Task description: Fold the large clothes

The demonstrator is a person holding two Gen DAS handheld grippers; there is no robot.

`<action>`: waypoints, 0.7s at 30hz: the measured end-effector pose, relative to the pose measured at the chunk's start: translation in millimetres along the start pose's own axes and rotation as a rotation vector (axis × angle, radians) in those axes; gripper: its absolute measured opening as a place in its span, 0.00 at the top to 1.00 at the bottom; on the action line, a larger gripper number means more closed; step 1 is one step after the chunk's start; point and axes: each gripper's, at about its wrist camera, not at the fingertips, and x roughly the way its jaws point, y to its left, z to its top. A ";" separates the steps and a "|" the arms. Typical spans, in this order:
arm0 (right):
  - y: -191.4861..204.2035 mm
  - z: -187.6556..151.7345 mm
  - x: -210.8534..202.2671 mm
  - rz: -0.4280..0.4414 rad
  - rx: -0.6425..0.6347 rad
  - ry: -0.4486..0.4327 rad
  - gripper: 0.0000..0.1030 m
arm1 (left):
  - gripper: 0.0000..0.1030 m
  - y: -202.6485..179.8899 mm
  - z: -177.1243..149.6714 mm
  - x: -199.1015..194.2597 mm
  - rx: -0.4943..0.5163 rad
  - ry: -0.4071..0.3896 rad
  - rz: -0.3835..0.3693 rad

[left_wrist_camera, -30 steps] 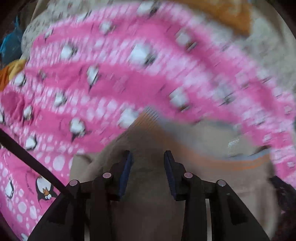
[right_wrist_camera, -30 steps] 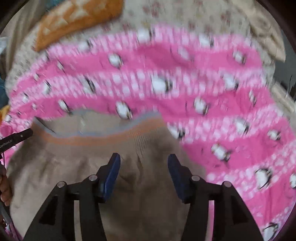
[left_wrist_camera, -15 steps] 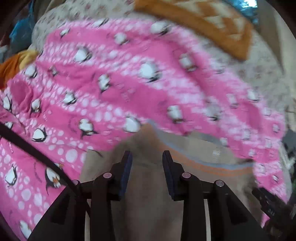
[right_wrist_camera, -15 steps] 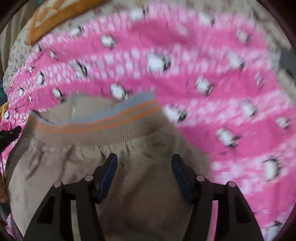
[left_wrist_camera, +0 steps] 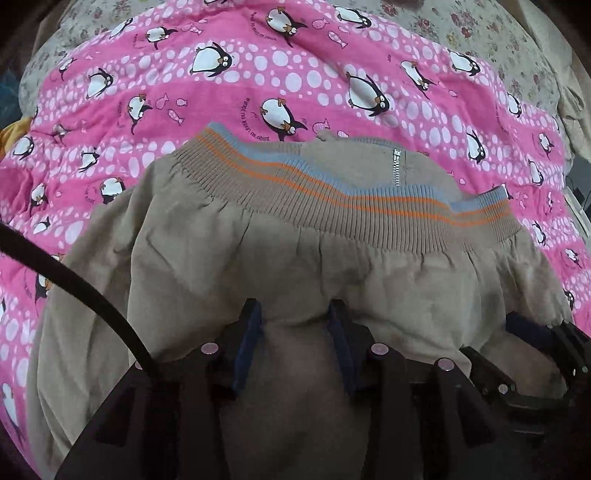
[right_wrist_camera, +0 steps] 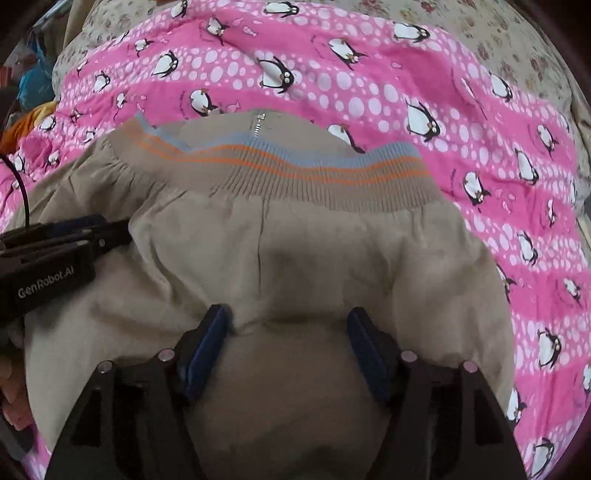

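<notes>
A tan jacket (left_wrist_camera: pixel 295 258) with a ribbed hem striped orange and blue (left_wrist_camera: pixel 332 192) and a zipper (left_wrist_camera: pixel 397 166) lies on a pink penguin blanket (left_wrist_camera: pixel 258 74). It also shows in the right wrist view (right_wrist_camera: pixel 295 240). My left gripper (left_wrist_camera: pixel 295 317) is open, its blue pads astride a fold of the jacket's near edge. My right gripper (right_wrist_camera: pixel 288 325) is open wider, also astride the near fold. The left gripper (right_wrist_camera: pixel 92 232) shows at the left of the right wrist view; the right gripper (left_wrist_camera: pixel 532 332) shows at the right of the left wrist view.
The blanket covers a bed with a floral sheet (left_wrist_camera: pixel 461 29) at the far edge. A black cable (left_wrist_camera: pixel 74 284) crosses the lower left of the left wrist view. Orange and blue cloth (right_wrist_camera: pixel 33 107) lies off the bed's left side.
Both grippers have dropped lower and closer to the jacket, which now lies flat and fills more of each view. The jaws stay open. The orange pillow has left the view.
</notes>
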 end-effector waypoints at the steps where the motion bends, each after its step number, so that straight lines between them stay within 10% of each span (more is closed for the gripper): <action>1: -0.8 0.3 1.0 0.004 -0.004 0.002 0.30 | 0.78 -0.3 -0.3 0.2 0.005 -0.001 0.003; 14: -17.3 -16.8 -64.5 -0.084 0.096 -0.140 0.29 | 0.77 2.4 -4.3 -31.7 -0.008 -0.058 -0.024; 21: -40.0 -43.7 -47.3 -0.018 0.163 -0.001 0.18 | 0.76 27.9 -36.5 -61.5 -0.043 -0.032 -0.020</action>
